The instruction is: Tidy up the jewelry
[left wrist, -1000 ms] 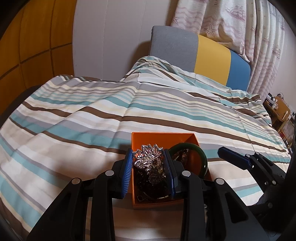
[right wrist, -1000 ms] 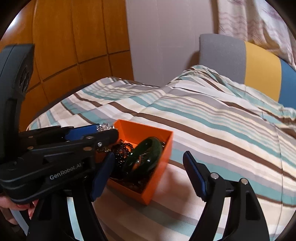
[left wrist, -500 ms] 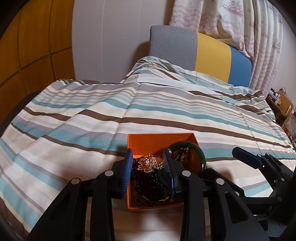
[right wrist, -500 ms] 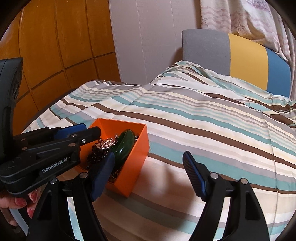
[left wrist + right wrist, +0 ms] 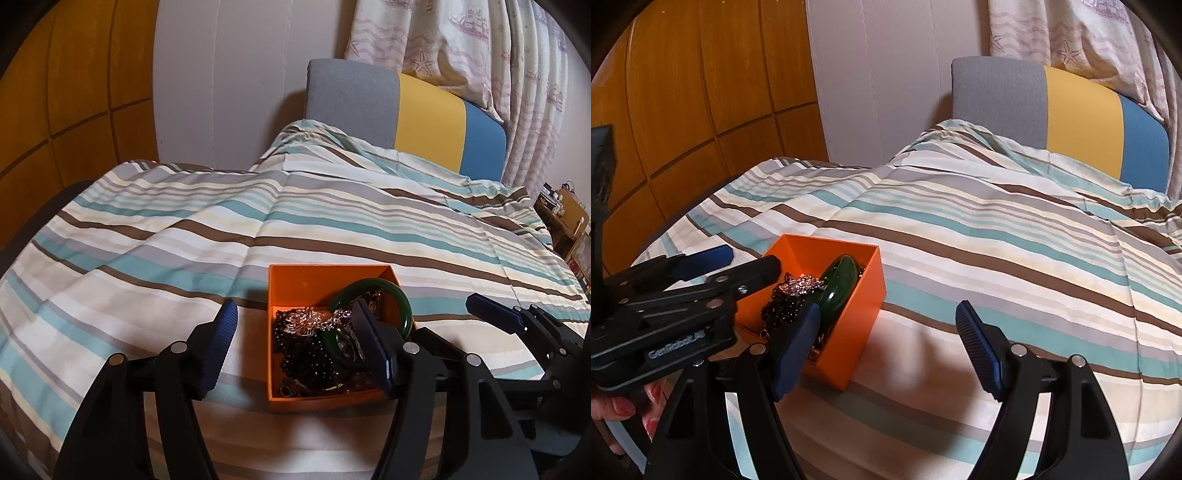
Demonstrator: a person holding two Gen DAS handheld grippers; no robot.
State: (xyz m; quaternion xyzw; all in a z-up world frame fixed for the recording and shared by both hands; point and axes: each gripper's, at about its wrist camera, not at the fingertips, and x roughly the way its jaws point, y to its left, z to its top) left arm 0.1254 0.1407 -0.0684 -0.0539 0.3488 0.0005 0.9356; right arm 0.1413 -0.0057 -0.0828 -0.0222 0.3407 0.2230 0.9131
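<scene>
Looking along the left gripper (image 5: 295, 332), its jaws are opening with nothing pinched; the silver brooch (image 5: 308, 320) lies loose in the orange box (image 5: 325, 275) on black beads (image 5: 306, 354) beside a green bangle (image 5: 400, 299).

From the right wrist, the right gripper (image 5: 886, 325) hangs spread and empty beside the box. Every visible piece appears boxed; little seems left.

Striped bedspread (image 5: 147, 236) open (orange box (image 5: 295, 280) aside)

Box (image 5: 280, 291) on bed (image 5: 184, 240); bangle (image 5: 404, 310) in box, right of brooch (image 5: 306, 320), prob atop beads (image 5: 310, 356)
</scene>
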